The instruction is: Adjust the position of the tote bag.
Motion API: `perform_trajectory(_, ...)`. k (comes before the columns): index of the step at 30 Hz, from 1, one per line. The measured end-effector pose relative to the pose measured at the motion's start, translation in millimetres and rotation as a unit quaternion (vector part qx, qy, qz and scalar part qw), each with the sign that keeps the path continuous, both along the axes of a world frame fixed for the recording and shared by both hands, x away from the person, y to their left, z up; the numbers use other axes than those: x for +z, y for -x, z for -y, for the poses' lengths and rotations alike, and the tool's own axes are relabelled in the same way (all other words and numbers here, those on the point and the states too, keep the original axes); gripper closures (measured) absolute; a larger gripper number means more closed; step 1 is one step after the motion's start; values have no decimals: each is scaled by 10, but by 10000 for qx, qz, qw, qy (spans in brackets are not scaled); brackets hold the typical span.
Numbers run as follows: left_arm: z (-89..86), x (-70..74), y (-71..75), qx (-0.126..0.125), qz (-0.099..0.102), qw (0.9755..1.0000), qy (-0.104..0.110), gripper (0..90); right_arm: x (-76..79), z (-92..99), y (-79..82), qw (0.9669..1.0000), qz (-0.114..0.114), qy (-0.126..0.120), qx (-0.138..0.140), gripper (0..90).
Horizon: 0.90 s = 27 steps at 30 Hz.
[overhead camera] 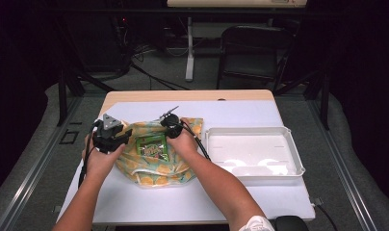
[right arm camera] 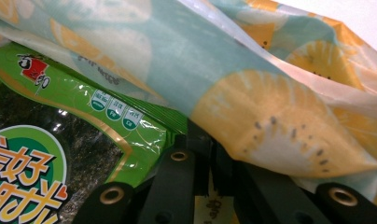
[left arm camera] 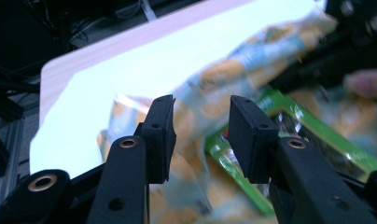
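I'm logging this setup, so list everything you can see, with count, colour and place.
Fruit-print bag: one, teal with orange slices, crumpled on the table's near left.
Seaweed snack packet: one, green, lying on the bag.
Foam tray: one, white, empty, right of the bag.
Table: one, white top with a wooden far edge.
Folding chair: one, black, behind the table.
Left claw: black, jaws apart above the bag, nothing between them.
Right claw: black, jaws closed on the bag's film beside the packet.
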<state>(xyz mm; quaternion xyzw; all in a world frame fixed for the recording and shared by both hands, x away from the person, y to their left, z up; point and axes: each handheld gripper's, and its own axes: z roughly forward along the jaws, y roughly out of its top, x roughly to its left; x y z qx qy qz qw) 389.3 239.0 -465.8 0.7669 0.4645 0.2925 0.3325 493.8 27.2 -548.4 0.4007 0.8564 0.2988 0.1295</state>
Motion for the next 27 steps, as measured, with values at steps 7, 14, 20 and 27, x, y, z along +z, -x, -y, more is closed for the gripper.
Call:
perform_trajectory(7,21,-158,-170,-199,-587,9981,-19,753,2,2,2,10000,-21,-25,-7,875)
perform_trajectory(14,82,-363,-162,-264,-884,9947,-456,843,10,19,2,10000,-35,-86,-3,874)
perform_trajectory(20,94,-511,-204,-209,-1057,9922,-632,871,13,19,6,9999,20,-131,23,864)
perform_trajectory(27,64,-634,-280,-39,-1128,9915,-647,877,62,45,62,9997,-26,-233,41,753)
